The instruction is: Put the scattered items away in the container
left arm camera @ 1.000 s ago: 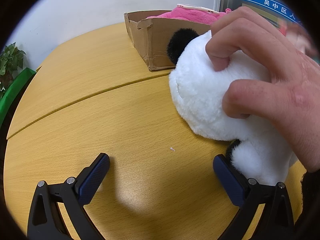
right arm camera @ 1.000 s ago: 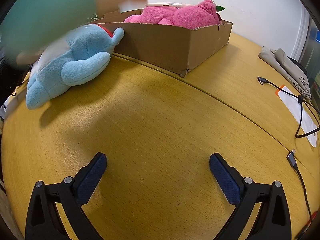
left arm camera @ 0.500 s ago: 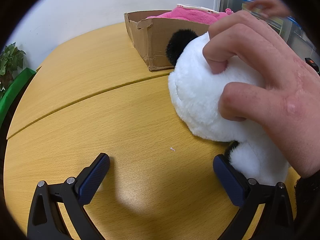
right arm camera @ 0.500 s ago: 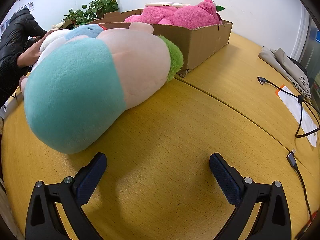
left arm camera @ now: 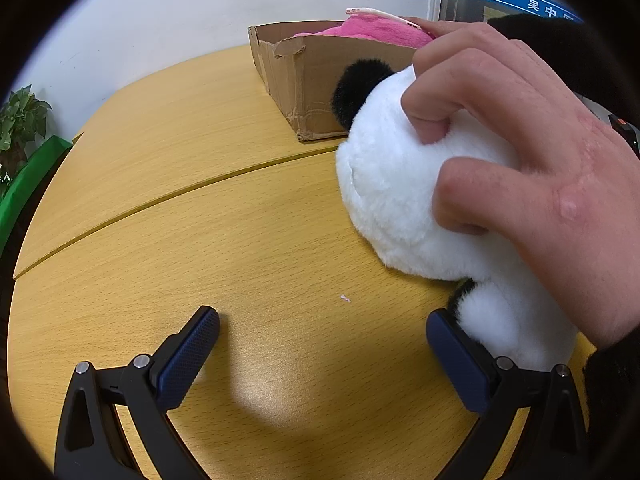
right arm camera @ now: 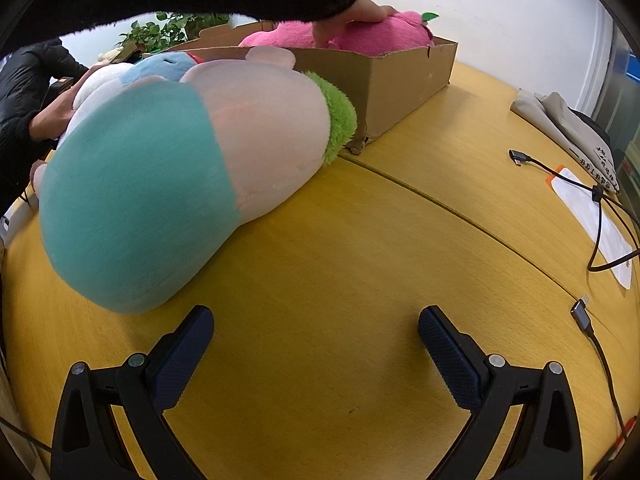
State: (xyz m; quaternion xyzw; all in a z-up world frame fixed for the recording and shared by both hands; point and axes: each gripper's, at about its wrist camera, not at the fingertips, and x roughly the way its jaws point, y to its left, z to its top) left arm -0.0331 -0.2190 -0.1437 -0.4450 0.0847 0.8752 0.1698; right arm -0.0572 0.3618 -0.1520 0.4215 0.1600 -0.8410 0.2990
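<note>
Both grippers are just sitting low over the wooden table (right arm camera: 360, 280) with nothing in them: the left gripper (left arm camera: 322, 338) has its blue-padded fingers spread wide, and the right gripper (right arm camera: 316, 334) is spread the same way over bare tabletop. On the left view, a white-and-black panda plush (left arm camera: 400, 184) lies on the table right up against the right-hand finger, and a bare hand (left arm camera: 532, 160) is grabbing it from above, fingers dug into the fur. On the right view, a big teal, pink and green plush (right arm camera: 180, 176) lies on its side just ahead of the left-hand finger, with a light blue plush (right arm camera: 164, 68) tucked behind it. Further back is the cardboard box (right arm camera: 400, 80), with a pink plush (right arm camera: 372, 36) already inside and another hand (right arm camera: 360, 14) in a black sleeve resting on it. Off to the right are some black cables (right arm camera: 600, 208) and a folded cloth bag (right arm camera: 568, 124).
</note>
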